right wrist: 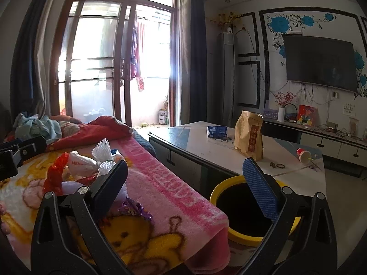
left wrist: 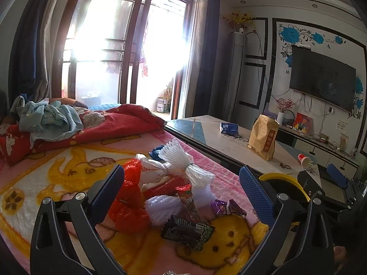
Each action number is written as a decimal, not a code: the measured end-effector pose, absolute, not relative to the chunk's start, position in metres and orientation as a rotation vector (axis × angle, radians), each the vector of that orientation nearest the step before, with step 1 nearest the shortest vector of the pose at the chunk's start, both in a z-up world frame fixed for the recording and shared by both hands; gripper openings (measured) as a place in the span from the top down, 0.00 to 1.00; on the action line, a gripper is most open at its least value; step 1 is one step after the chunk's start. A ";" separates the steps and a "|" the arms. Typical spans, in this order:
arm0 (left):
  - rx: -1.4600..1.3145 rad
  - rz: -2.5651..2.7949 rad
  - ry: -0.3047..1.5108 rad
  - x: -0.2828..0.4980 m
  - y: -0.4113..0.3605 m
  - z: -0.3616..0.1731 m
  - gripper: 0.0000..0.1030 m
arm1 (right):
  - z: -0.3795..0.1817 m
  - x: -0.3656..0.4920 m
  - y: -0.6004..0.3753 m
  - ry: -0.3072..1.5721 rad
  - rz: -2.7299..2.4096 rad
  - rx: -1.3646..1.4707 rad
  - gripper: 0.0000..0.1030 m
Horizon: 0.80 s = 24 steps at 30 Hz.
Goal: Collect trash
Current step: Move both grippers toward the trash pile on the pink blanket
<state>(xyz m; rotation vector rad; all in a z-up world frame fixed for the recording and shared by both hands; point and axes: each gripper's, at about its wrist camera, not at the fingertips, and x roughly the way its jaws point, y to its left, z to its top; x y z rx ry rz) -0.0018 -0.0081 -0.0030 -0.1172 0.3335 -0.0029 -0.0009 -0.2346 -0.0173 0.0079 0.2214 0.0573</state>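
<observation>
On the bed: pink cartoon blanket (left wrist: pixel 57 183) carrying a trash heap, namely white foam netting (left wrist: pixel 181 158), red plastic bag (left wrist: pixel 128 197), dark snack wrapper (left wrist: pixel 187 231), purple candy wrapper (left wrist: pixel 227 207). Beside the bed edge: yellow-rimmed bin (right wrist: pixel 243 208). Left gripper (left wrist: pixel 183 197) spread wide over the heap, empty; right gripper (right wrist: pixel 190 188) likewise spread, straddling blanket edge and bin.

The left gripper (left wrist: pixel 181 183) has black angular arms studded with round silver screws, ending in blue ribbed pads (left wrist: pixel 255 194). The right gripper (right wrist: pixel 185 178) looks identical, though its left-side pad (right wrist: pixel 112 185) appears darker, perhaps shadowed.
</observation>
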 end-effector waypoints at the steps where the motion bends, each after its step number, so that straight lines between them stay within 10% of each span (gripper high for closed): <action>1: -0.117 -0.003 0.334 -0.002 -0.008 -0.003 0.06 | -0.018 -0.001 -0.235 0.222 0.057 0.008 0.10; 24: -0.118 -0.009 0.341 -0.002 -0.013 -0.005 0.06 | -0.017 0.000 -0.235 0.239 0.047 0.016 0.10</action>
